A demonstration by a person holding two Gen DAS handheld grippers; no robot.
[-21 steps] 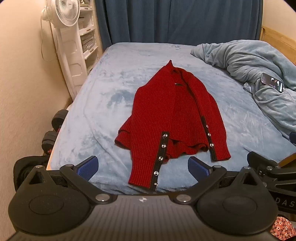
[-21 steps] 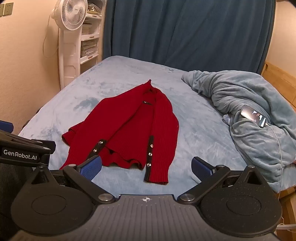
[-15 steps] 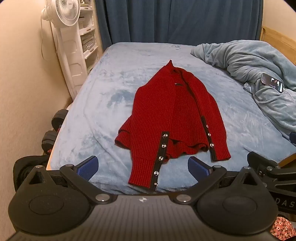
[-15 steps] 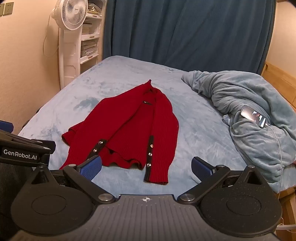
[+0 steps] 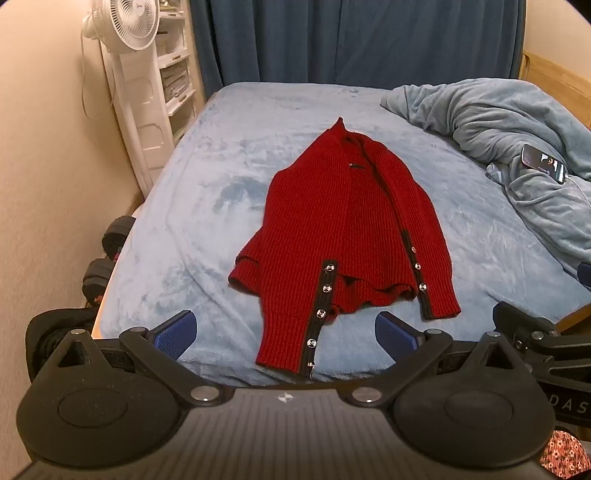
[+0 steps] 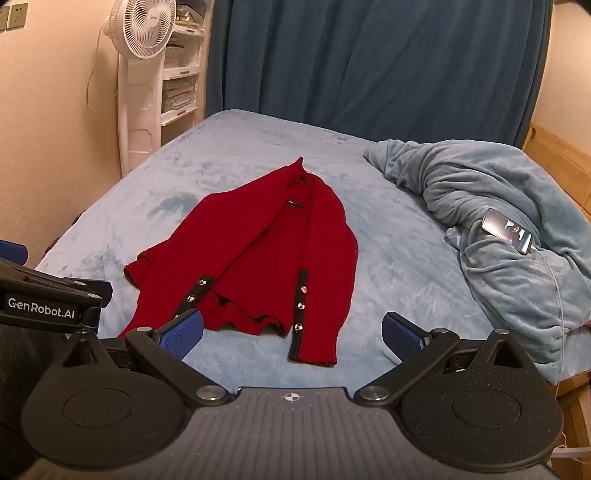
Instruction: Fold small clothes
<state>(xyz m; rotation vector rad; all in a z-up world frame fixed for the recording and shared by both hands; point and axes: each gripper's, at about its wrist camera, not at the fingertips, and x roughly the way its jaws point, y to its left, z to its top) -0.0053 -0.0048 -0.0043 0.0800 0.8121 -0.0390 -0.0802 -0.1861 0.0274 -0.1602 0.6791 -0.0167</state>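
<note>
A small red knit cardigan (image 5: 347, 225) with black button bands lies flat on the light blue bed (image 5: 207, 206), collar far, hem near. It also shows in the right wrist view (image 6: 266, 254). Both sleeves lie folded in along the body. My left gripper (image 5: 285, 332) is open and empty, held above the bed's near edge just short of the hem. My right gripper (image 6: 291, 334) is open and empty, near the right sleeve cuff. Each gripper shows at the edge of the other's view.
A rumpled blue blanket (image 6: 491, 221) lies on the right of the bed with a phone (image 6: 508, 230) and cable on it. A white fan (image 5: 125, 26) and shelf stand at the left wall. Dumbbells (image 5: 107, 254) lie on the floor at left.
</note>
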